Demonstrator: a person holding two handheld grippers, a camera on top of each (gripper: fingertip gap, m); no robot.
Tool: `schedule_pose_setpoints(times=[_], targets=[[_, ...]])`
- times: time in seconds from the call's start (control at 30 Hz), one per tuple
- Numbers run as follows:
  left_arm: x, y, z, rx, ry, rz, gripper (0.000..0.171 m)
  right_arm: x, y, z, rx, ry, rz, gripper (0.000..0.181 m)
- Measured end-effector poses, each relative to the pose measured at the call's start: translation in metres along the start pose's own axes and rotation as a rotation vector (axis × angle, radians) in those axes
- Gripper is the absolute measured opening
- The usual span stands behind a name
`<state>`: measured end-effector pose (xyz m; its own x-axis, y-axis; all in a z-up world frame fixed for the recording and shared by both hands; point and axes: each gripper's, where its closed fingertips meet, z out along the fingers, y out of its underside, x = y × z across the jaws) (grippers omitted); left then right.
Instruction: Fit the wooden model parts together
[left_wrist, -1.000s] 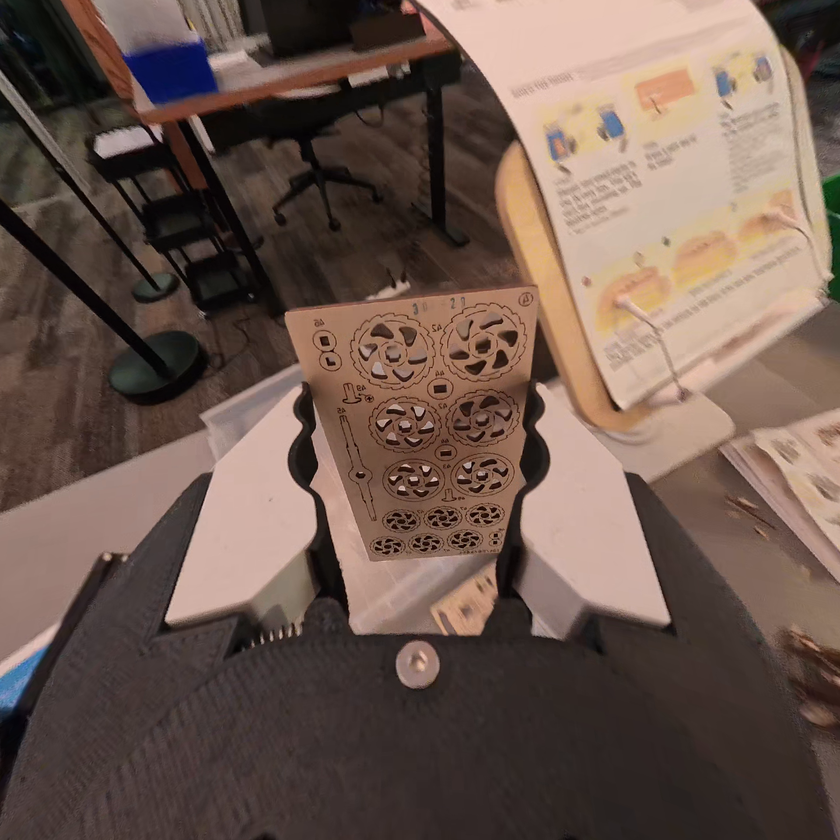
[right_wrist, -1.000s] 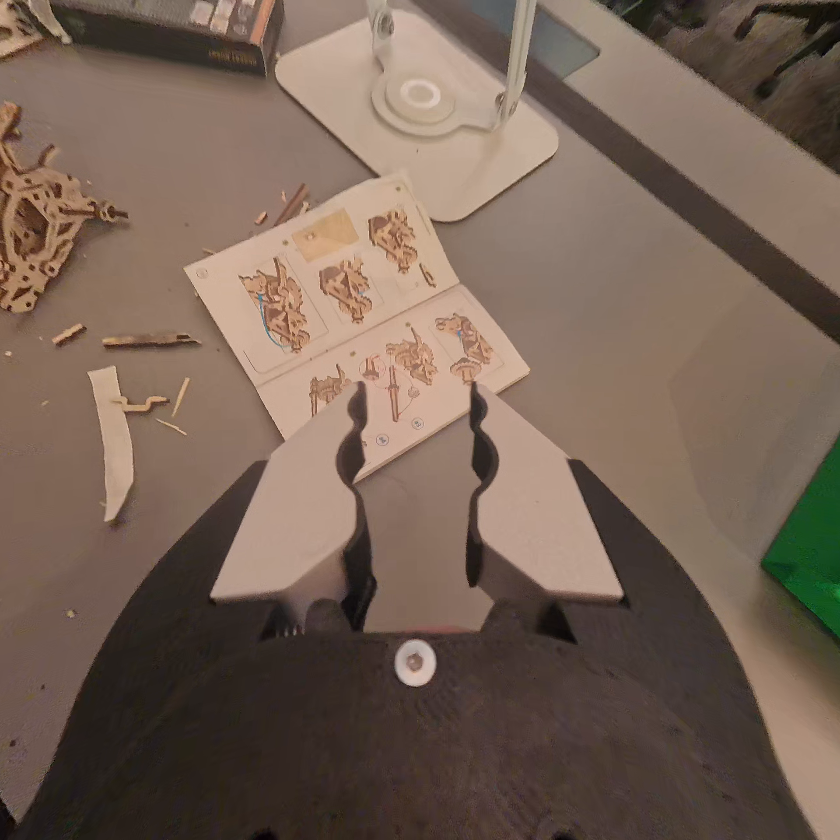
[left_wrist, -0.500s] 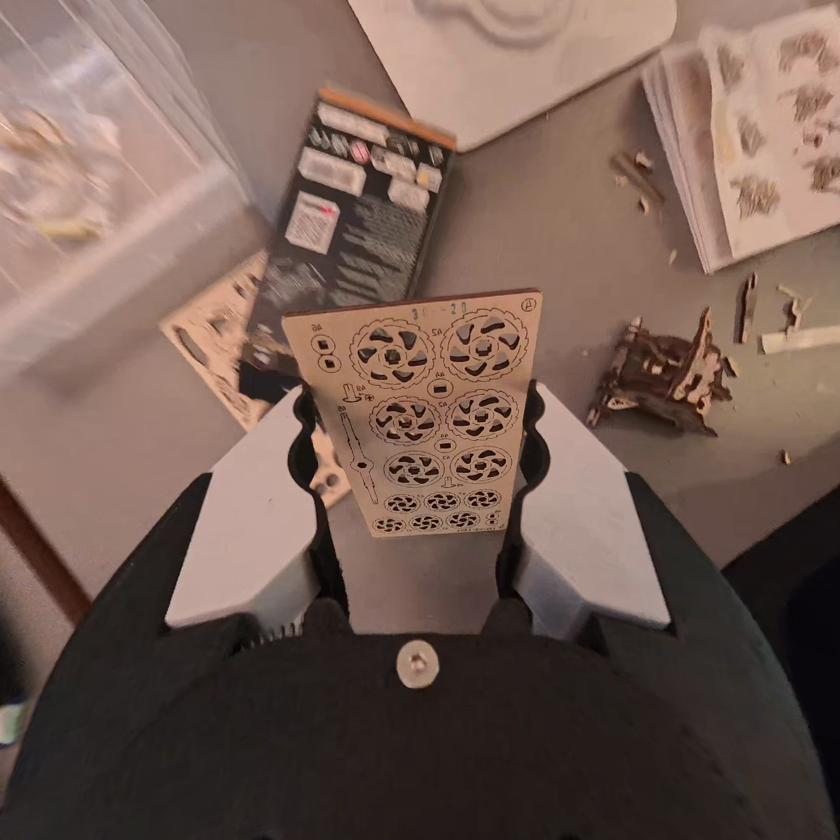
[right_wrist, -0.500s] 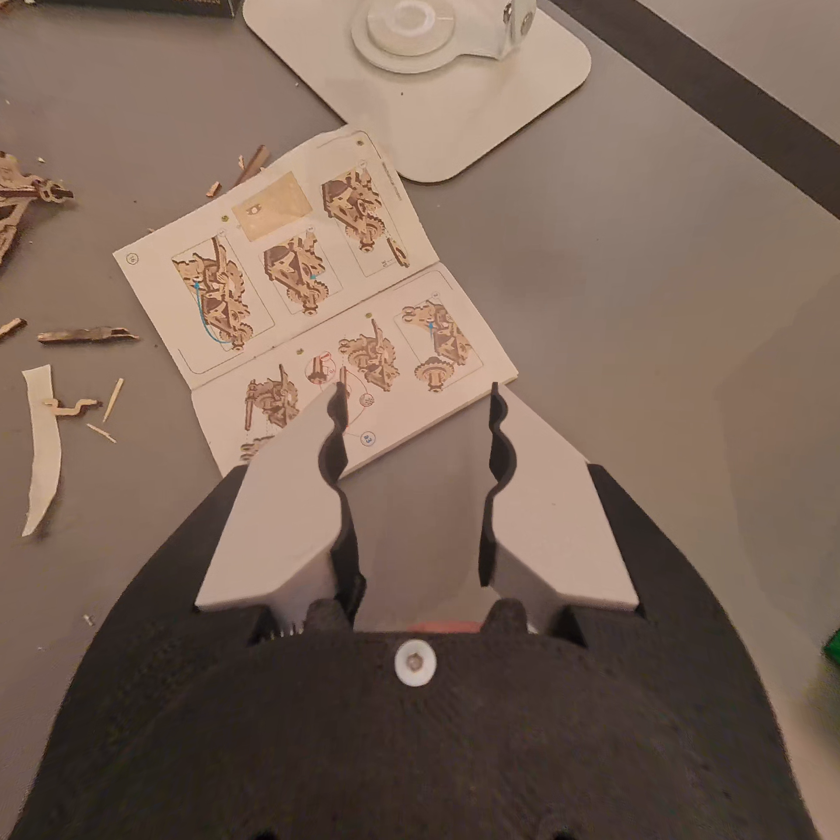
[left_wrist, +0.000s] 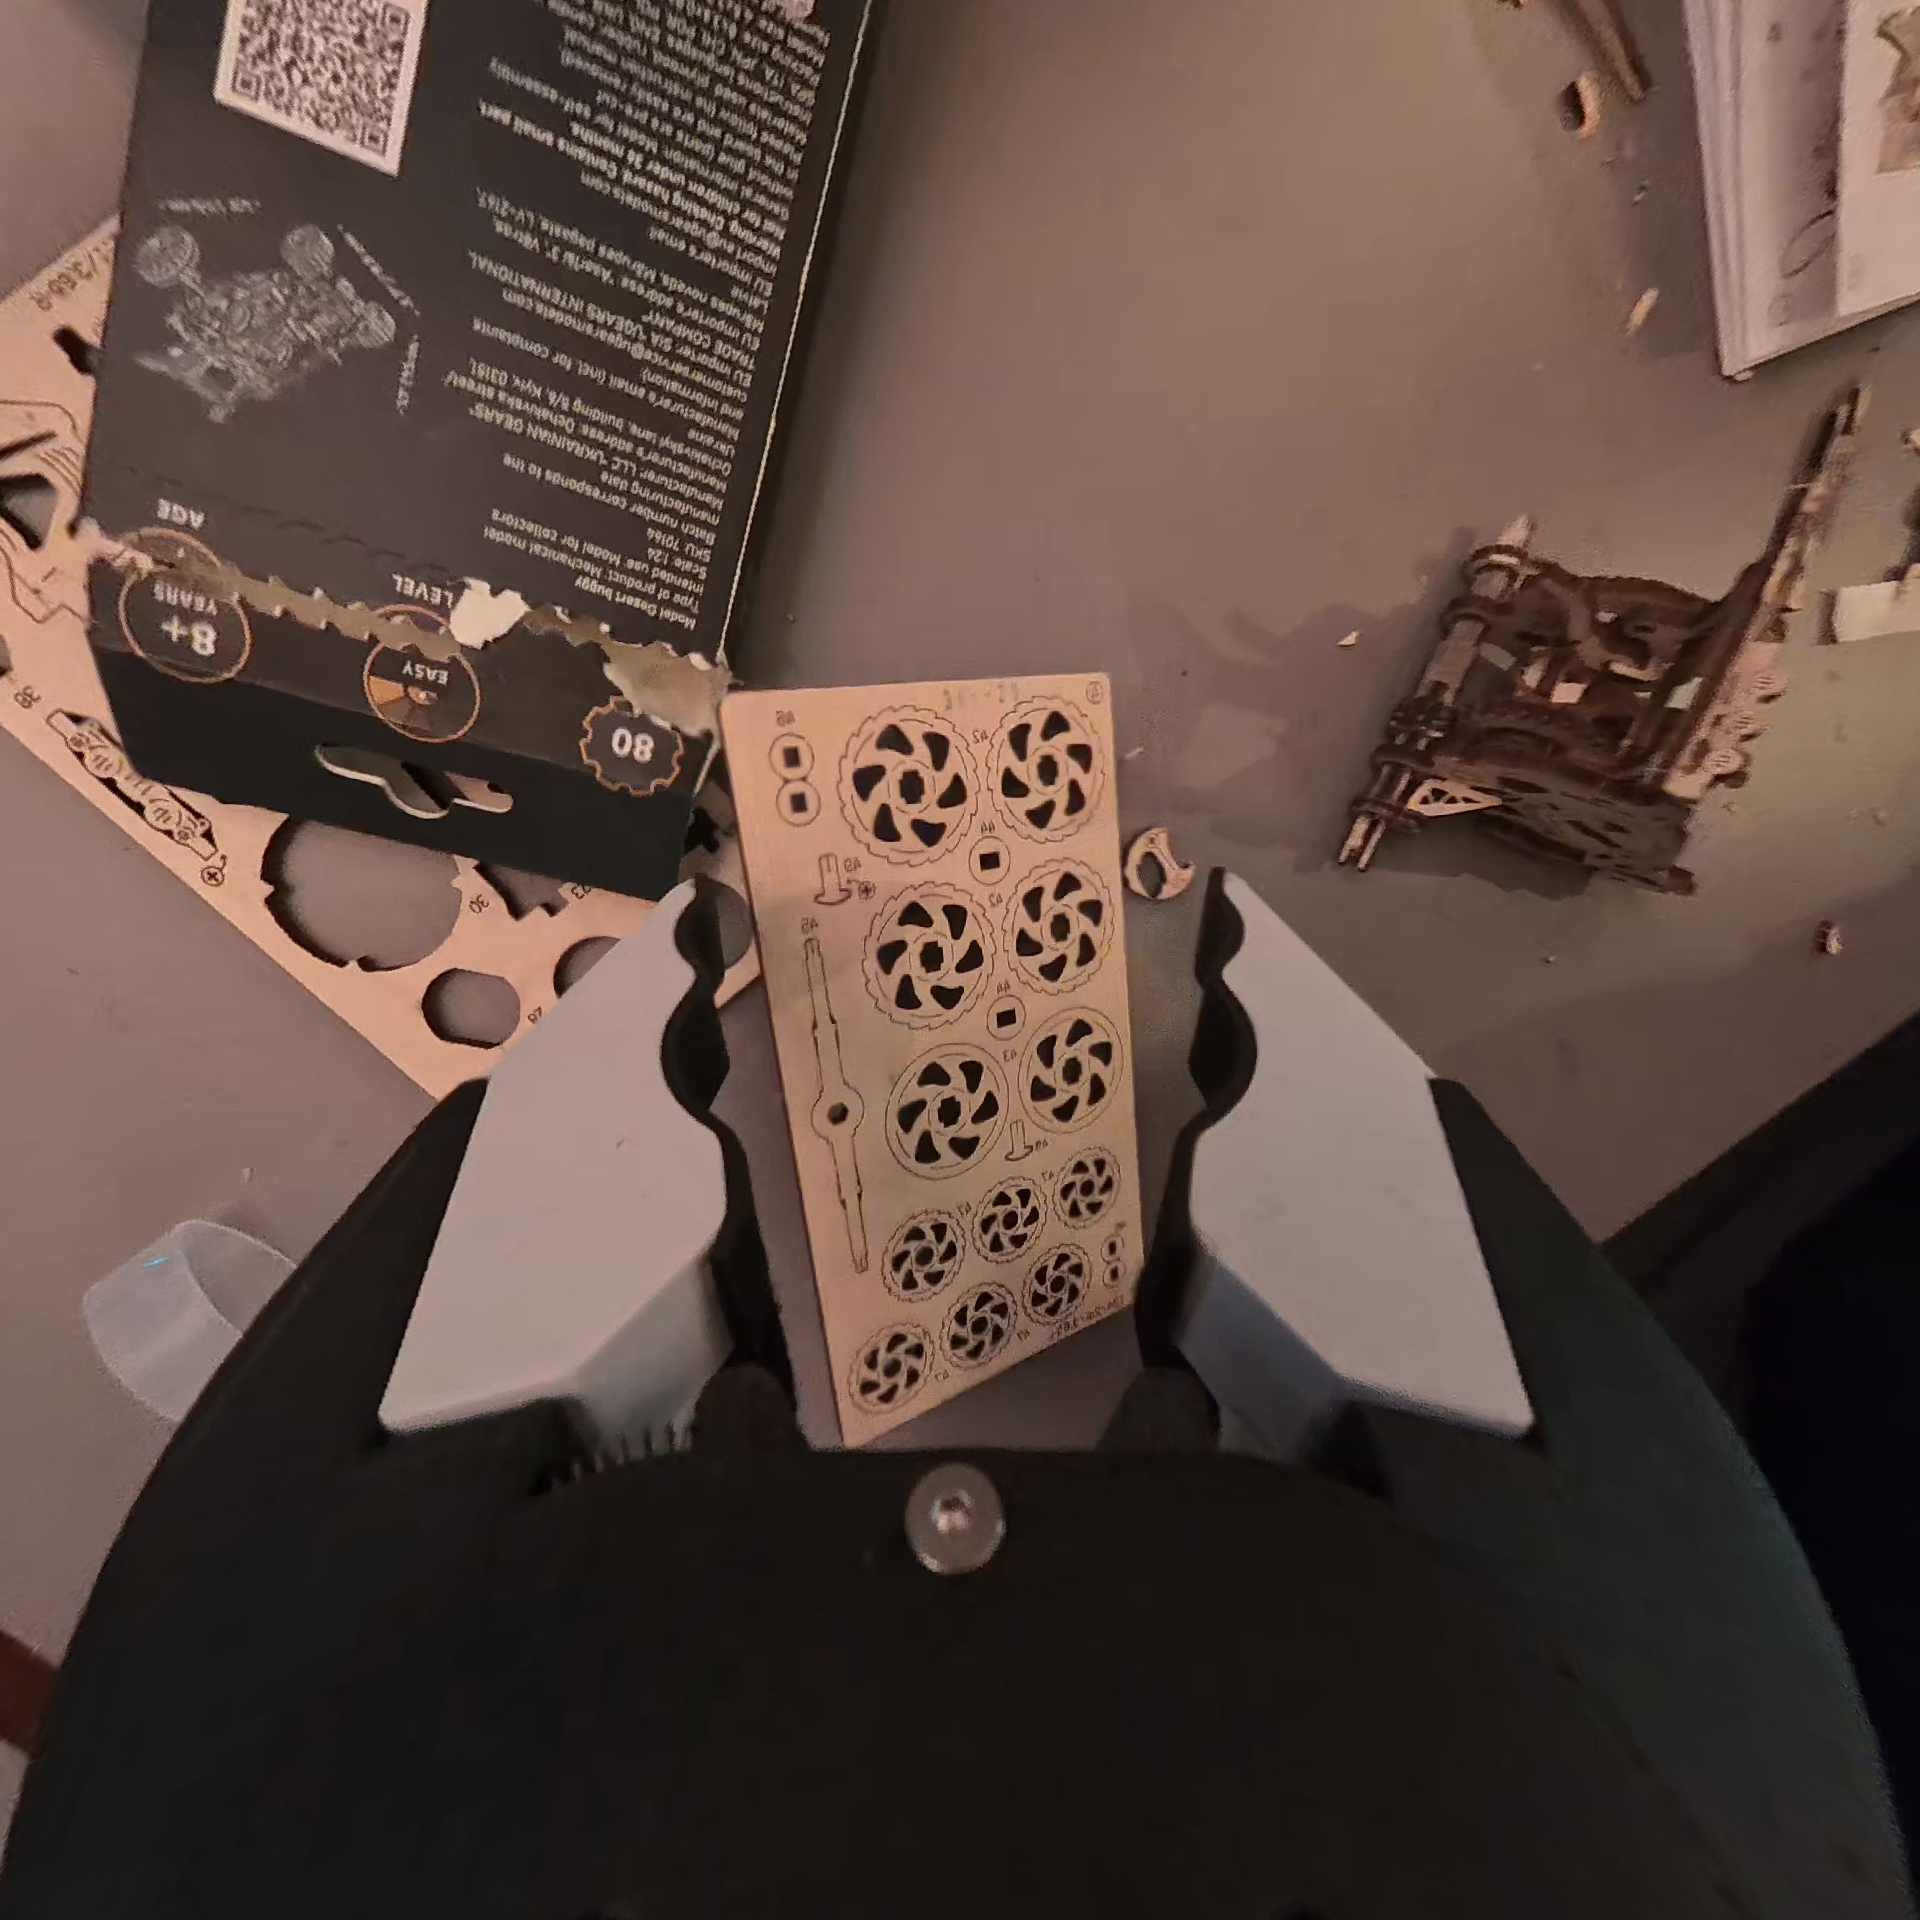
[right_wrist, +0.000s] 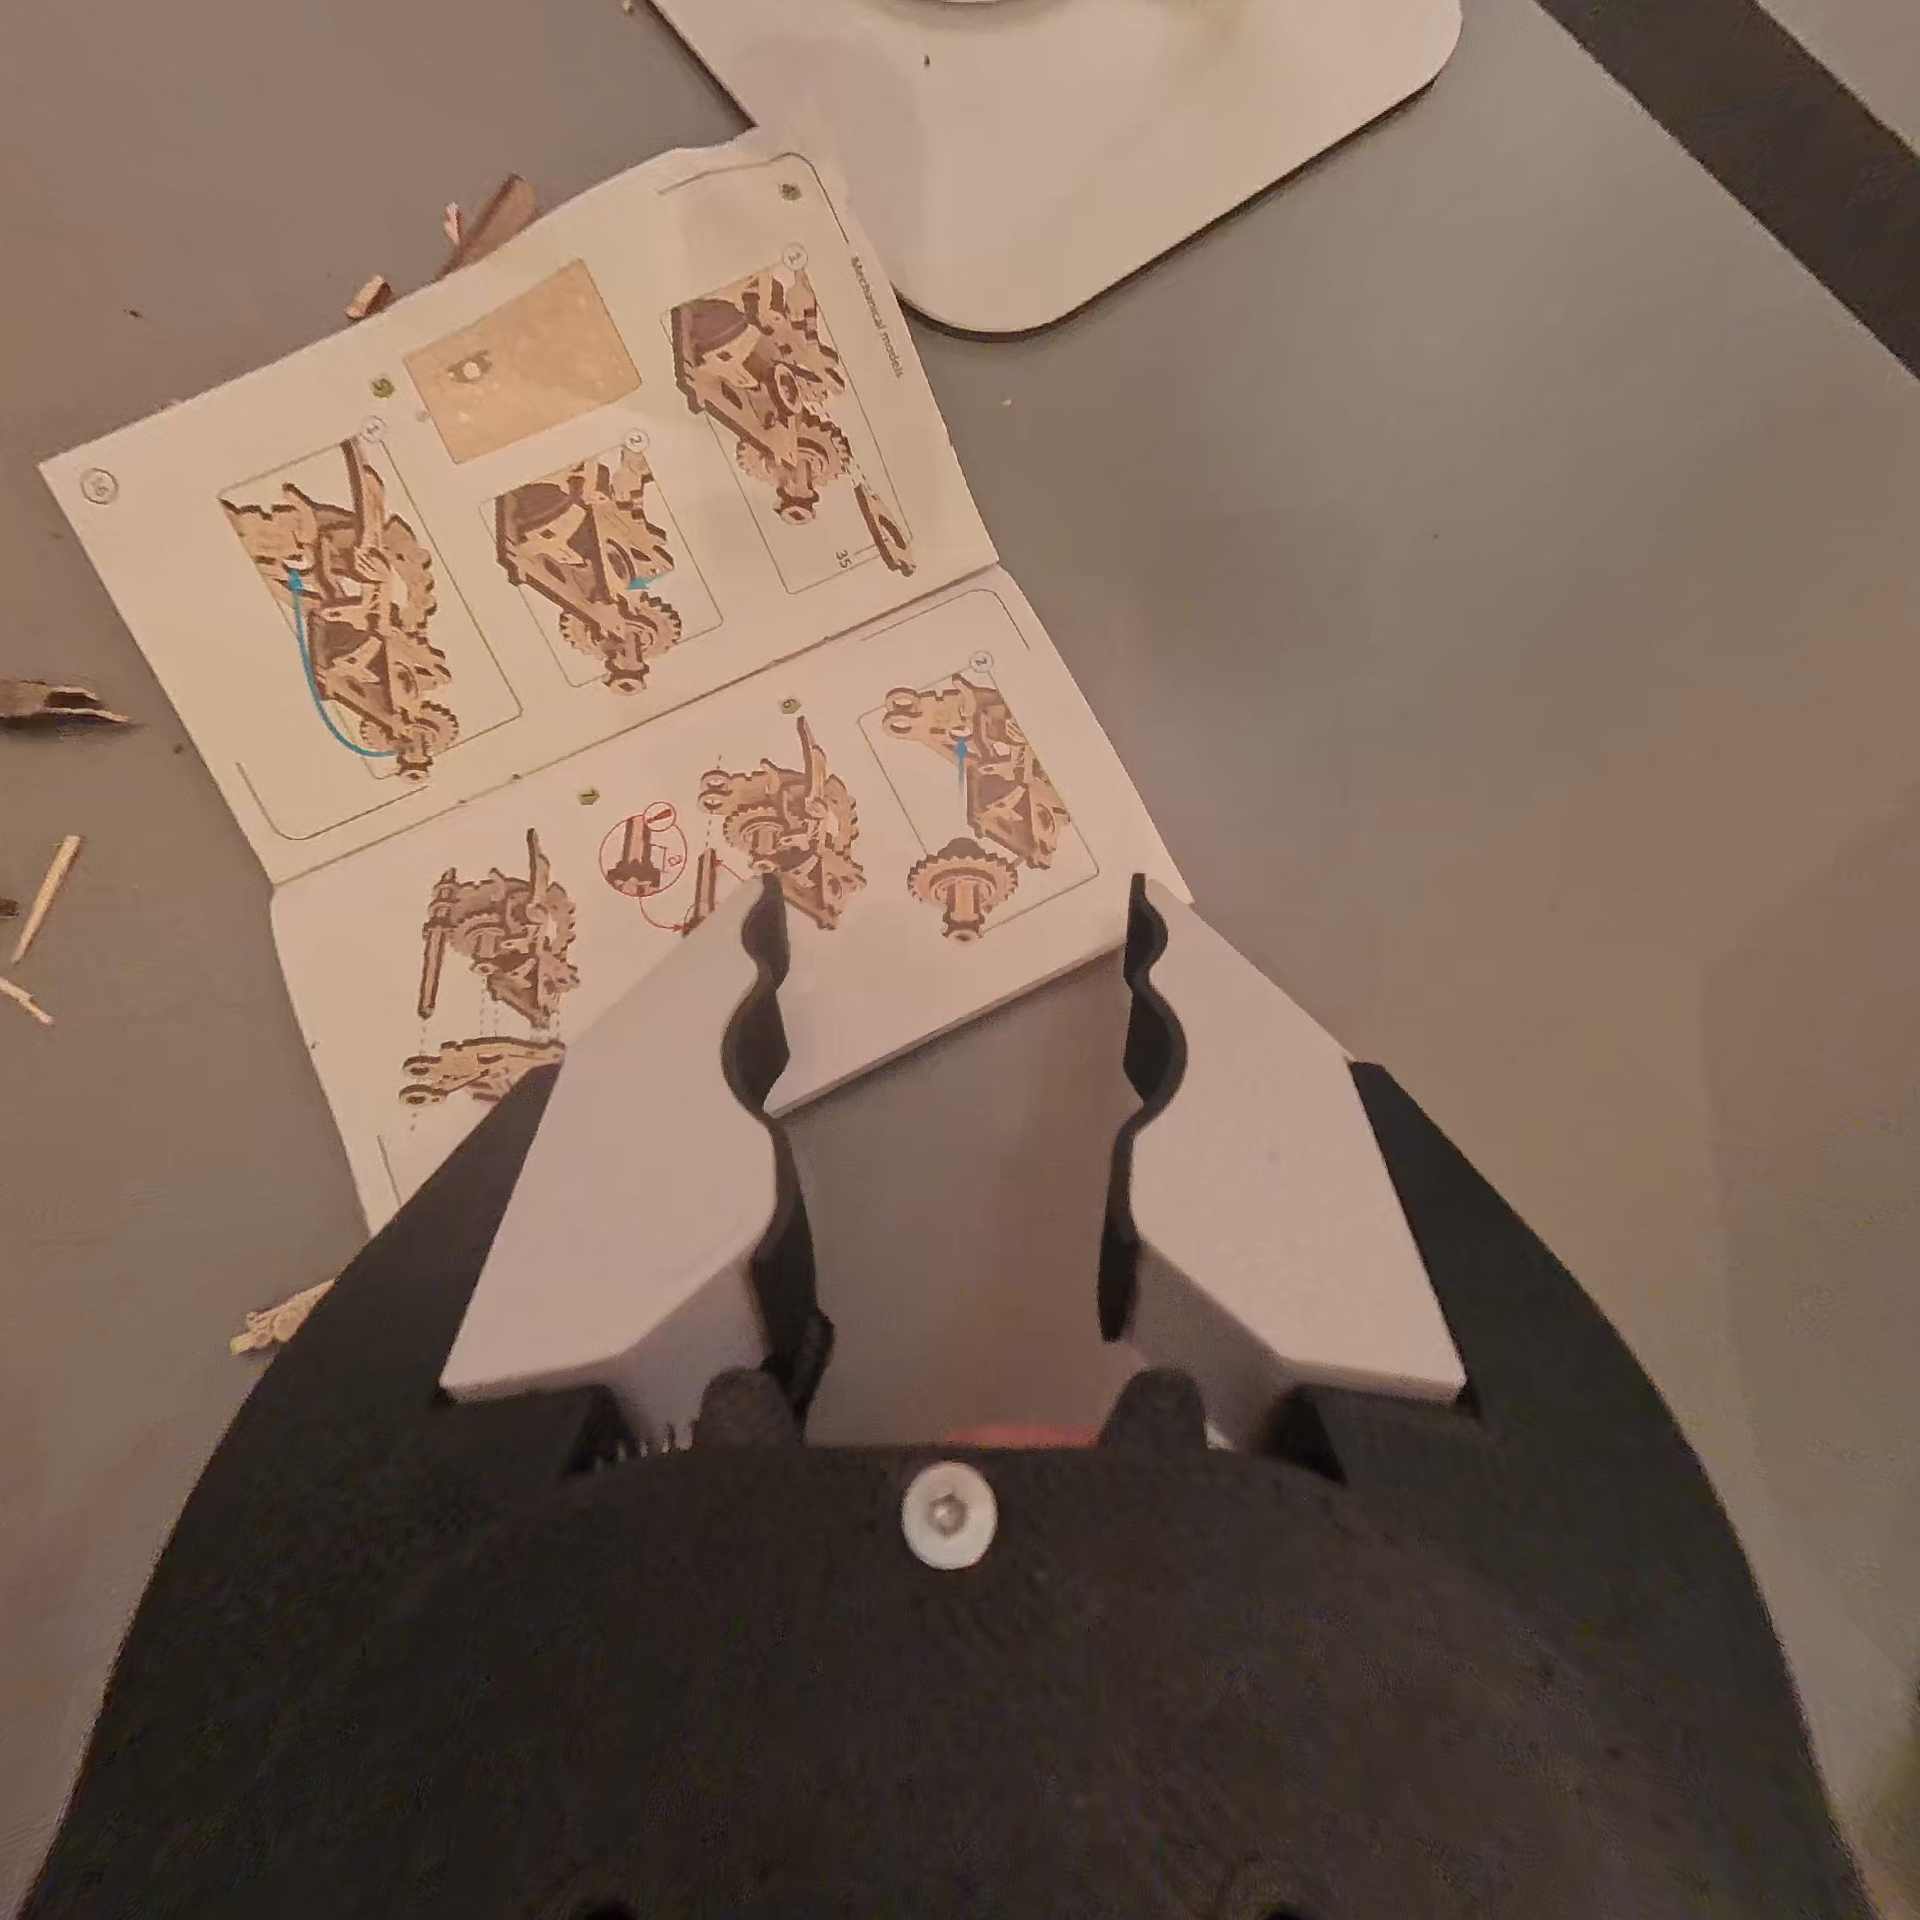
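Note:
A thin wooden parts sheet (left_wrist: 935, 1039) with cut-out gears lies slightly tilted between the fingers of my left gripper (left_wrist: 956, 904). There is a gap on each side, so the pads do not touch it, and the gripper is open. A partly built dark wooden model (left_wrist: 1538, 738) sits on the grey table to the right. A small loose wooden piece (left_wrist: 1158, 862) lies by the right fingertip. My right gripper (right_wrist: 951, 904) is open and empty, low over the open instruction booklet (right_wrist: 582, 582).
A torn black box (left_wrist: 447, 416) lies at the upper left on a punched-out wooden sheet (left_wrist: 343, 935). A clear plastic cup (left_wrist: 177, 1320) is at the lower left. A white stand base (right_wrist: 1091, 135) sits beyond the booklet. Wood scraps (right_wrist: 488, 218) are scattered around. There is about 40 cm between the tips of the two grippers.
My left gripper swung down from the room to the table and let go of the parts sheet, which now sits loose between the fingers. My right gripper moved closer to the booklet and opened wider.

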<state>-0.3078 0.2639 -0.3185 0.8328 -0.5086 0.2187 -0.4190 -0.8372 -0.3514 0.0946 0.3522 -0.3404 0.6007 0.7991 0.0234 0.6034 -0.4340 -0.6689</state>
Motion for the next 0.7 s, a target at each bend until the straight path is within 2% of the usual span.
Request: schedule_pose_setpoints(times=[0.07,0.2,0.33,0.37,0.43,0.57,0.7], targets=[[0.002,-0.008,-0.007,-0.015,0.003,0.011,0.093,-0.001,0.005,0.007,-0.027,-0.014,-0.004,0.062],[0.030,-0.049,-0.031,0.073,-0.016,0.093,0.089,0.000,0.007,0.010,-0.041,-0.020,-0.006,0.058],[0.103,-0.105,-0.051,0.221,0.046,0.226,0.081,0.002,0.007,0.011,-0.055,-0.015,-0.011,0.048],[0.124,-0.118,-0.054,0.256,0.072,0.255,0.080,0.002,0.006,0.011,-0.051,-0.018,-0.015,0.041],[0.171,-0.140,-0.054,0.328,0.149,0.294,0.074,0.001,0.006,0.010,-0.052,-0.018,-0.022,0.039],[0.250,-0.167,-0.026,0.397,0.273,0.328,0.060,0.001,0.006,0.011,-0.046,-0.016,-0.027,0.033],[0.284,-0.176,0.027,0.354,0.307,0.305,0.046,0.003,0.006,0.011,-0.037,-0.017,-0.032,0.024]])
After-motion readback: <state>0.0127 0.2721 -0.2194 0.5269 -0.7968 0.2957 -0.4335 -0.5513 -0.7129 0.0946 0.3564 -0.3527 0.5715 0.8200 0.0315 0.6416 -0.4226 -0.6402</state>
